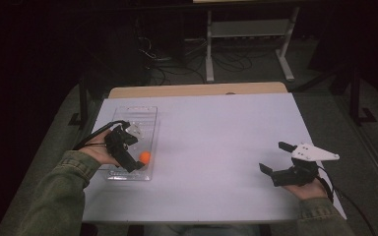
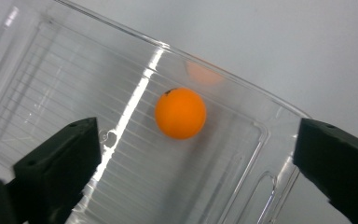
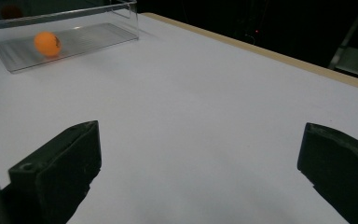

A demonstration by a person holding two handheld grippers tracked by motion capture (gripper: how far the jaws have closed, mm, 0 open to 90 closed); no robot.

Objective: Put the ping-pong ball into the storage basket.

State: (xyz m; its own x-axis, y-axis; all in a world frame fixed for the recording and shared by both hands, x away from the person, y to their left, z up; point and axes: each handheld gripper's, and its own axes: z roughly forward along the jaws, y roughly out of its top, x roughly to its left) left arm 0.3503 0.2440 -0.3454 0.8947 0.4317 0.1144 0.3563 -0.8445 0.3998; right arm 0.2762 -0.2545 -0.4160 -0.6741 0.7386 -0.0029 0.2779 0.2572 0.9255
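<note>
Left gripper (image 1: 137,160) jaws spread wide, released, above small orange ball (image 2: 180,113) lying in clear plastic tray (image 1: 147,114); right gripper (image 1: 274,158) spread, empty, over white table (image 1: 216,137).

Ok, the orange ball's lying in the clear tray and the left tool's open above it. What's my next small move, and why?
Probably lift the left tool straight up and clear of the clear tray. The orange ball lies free on the tray floor, neither jaw touching it, so the drop looks done. The right tool hangs open over the bare table.
</note>
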